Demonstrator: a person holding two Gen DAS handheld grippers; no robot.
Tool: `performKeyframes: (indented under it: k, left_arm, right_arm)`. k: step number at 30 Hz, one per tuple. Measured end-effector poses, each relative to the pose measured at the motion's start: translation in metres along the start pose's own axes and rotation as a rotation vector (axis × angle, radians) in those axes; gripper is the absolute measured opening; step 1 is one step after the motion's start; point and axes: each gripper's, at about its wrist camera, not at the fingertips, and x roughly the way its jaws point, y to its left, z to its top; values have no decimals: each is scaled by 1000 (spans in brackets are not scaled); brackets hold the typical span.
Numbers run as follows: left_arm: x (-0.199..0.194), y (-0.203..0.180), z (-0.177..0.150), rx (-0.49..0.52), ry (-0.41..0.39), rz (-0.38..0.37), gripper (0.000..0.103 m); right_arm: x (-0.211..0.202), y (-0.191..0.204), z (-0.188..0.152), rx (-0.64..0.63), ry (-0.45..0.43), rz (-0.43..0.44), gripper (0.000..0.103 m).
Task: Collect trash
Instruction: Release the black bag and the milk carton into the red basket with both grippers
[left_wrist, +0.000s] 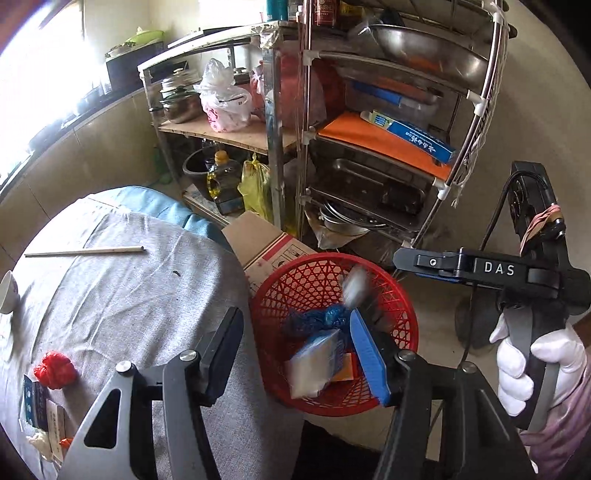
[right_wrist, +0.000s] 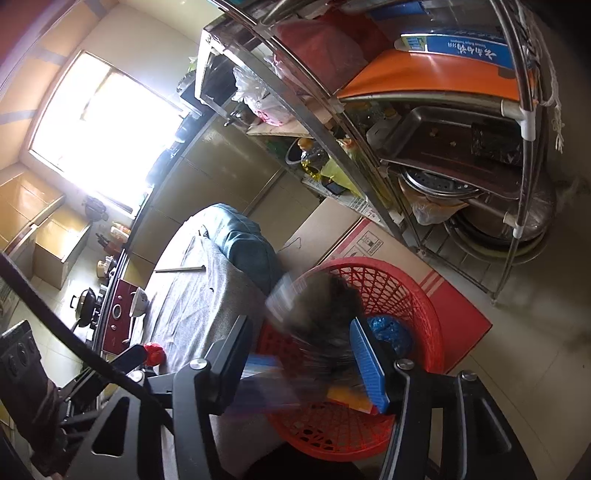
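Trash was already gathered in the red basket (left_wrist: 334, 332), which stood on the floor just beside the table (left_wrist: 129, 295) — a blue crumpled bag (left_wrist: 321, 317), a whitish packet (left_wrist: 317, 365) and an orange piece (left_wrist: 345, 369) were seen inside it. A blurred light object (left_wrist: 354, 286) was seen above the basket rim, under the right gripper (left_wrist: 402, 258); it was judged to be falling in, though the blur did not allow certainty. In the right wrist view a dark smeared shape (right_wrist: 317, 314) was seen between the fingers, apparently not gripped. The right gripper's jaws were held apart, and the left gripper (left_wrist: 295, 350) was also spread wide, with nothing in it.

The task was judged as partly done. On the grey cloth a red crumpled ball (left_wrist: 54, 369), some small packets (left_wrist: 37, 410) and a whitish scrap (left_wrist: 40, 443) were left near the table edge. A chopstick (left_wrist: 85, 252) and a white bowl (left_wrist: 7, 291) were lying farther away — probably not trash.

A cardboard box (left_wrist: 266, 243) and a metal rack (left_wrist: 369, 147) stood close behind the basket, so little free room was left there.
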Motion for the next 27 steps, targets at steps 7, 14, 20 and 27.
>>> performKeyframes:
  k: [7,14,20,27]
  left_arm:
    - [-12,25,-14,-71,-1,27,61]
    - [-38,53,-38,-141,-22,67,62]
    - [-72,77,-63,-187,-82,120,69]
    - [-119,111,-108,-238,-155,244,71]
  right_arm:
    - [1,10,-2,-20,-9,4,59]
    - [6,30,-7,-58,8,2,59]
    - [6,56,-14,-113,12,-2,59]
    - [10,90,-25,-178,28,-6,59]
